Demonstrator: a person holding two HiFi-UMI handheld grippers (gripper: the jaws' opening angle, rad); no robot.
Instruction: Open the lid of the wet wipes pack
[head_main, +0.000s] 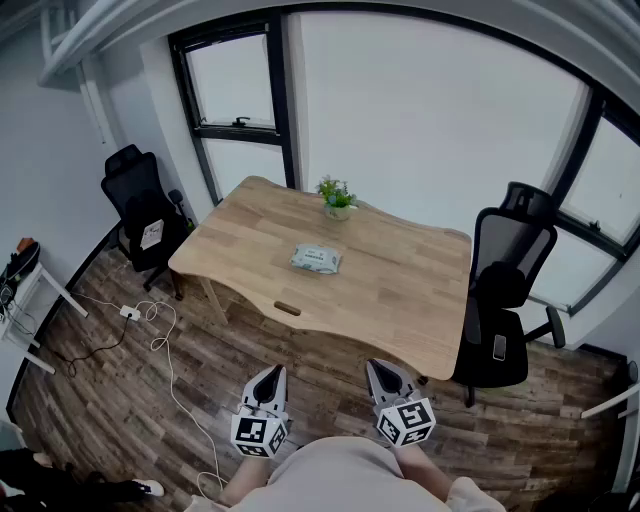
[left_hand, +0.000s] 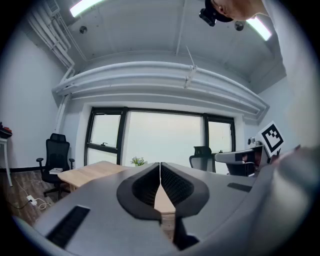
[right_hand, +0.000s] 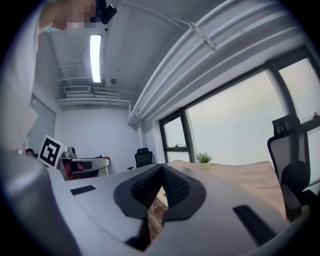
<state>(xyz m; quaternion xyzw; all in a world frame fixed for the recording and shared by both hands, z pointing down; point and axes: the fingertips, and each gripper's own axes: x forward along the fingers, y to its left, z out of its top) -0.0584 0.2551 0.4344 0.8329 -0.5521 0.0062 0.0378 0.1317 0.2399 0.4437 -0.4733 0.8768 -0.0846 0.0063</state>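
A pale green wet wipes pack (head_main: 316, 259) lies flat near the middle of the wooden table (head_main: 400, 300), its lid down. My left gripper (head_main: 271, 374) and right gripper (head_main: 381, 370) hang close to the person's body over the floor, well short of the table. Both are shut with nothing between the jaws. In the left gripper view the left gripper (left_hand: 160, 165) has its tips touching, aimed level at the table (left_hand: 95, 171). The right gripper (right_hand: 162, 167) looks the same in its own view, with the table (right_hand: 240, 175) beyond. The pack is not visible in either gripper view.
A small potted plant (head_main: 337, 198) stands at the table's far edge. Black office chairs sit at the left (head_main: 142, 215) and right (head_main: 505, 300) of the table. A white power strip and cable (head_main: 135, 313) lie on the wood floor. A dark brown slot (head_main: 287, 308) marks the table's near edge.
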